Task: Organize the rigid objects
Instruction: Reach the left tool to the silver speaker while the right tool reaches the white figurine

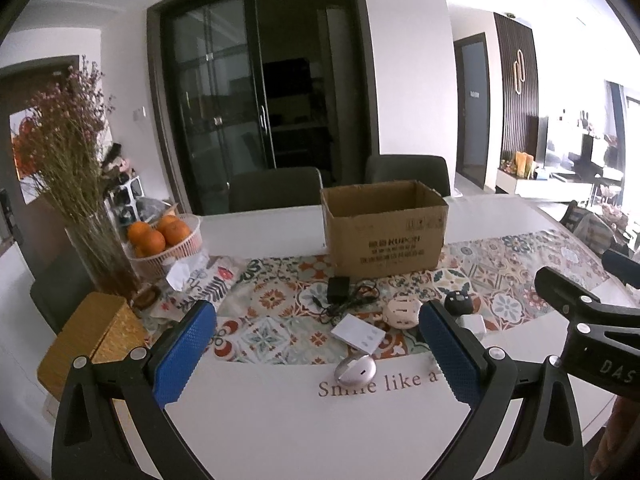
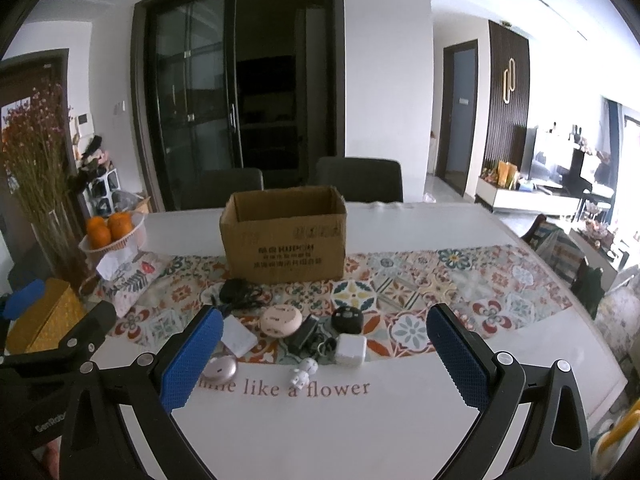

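nearest the cameras, left gripper (image 1: 316,356) and right gripper (image 2: 324,356) both hover with fingers spread wide, grasping nothing. just beyond, on the white table (image 2: 320,432), lie a silver mouse (image 1: 355,369), a small white figurine (image 2: 303,371) and a white charger cube (image 2: 350,349); then a white card (image 1: 358,335), pink round gadget (image 2: 280,320), black puck (image 2: 347,317) and black adapter with cable (image 1: 339,289). furthest back, the open cardboard box (image 2: 285,256) waits. likely trouble: things sit tightly clustered, so closing on one may nudge neighbours, and the trailing cable could snag and drag others

White table (image 2: 400,220) w/ patterned runner (image 2: 440,280)
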The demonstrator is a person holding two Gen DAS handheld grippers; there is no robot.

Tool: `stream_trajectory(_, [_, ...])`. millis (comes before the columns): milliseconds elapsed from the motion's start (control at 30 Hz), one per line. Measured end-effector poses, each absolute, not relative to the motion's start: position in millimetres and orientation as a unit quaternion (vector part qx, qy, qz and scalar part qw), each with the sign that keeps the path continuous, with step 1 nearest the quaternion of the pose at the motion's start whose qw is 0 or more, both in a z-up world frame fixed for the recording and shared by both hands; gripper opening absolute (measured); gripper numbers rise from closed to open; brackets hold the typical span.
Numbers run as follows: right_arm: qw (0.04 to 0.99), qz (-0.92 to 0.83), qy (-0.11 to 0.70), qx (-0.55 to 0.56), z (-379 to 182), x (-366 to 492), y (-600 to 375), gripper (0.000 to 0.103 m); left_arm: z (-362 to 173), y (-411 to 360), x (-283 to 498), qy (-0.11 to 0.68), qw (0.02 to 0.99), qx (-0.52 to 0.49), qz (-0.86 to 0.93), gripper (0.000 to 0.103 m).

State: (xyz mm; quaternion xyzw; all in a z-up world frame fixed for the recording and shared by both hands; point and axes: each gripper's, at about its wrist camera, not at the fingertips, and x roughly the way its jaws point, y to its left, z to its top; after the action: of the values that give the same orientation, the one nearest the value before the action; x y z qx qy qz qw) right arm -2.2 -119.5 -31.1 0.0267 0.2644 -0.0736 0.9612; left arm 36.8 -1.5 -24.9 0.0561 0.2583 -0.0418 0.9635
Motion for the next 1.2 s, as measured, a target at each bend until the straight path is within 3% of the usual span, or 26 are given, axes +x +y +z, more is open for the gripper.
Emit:
stream_trajectory(600, [0.942,-0.064,0.326,0.047,-83.8,39.4,-120.1,0.101,-95.7,-7.1,86.3,0.349,0.932,0.055,-0.078,0.103])
stream_trajectory(1200, [0.91,-0.062,0.399,0.097,-162.2,88.4,-125.0,0.088,-165.6,-14.7,131.0,0.396,0.907,0.099,-0.107,0.101])
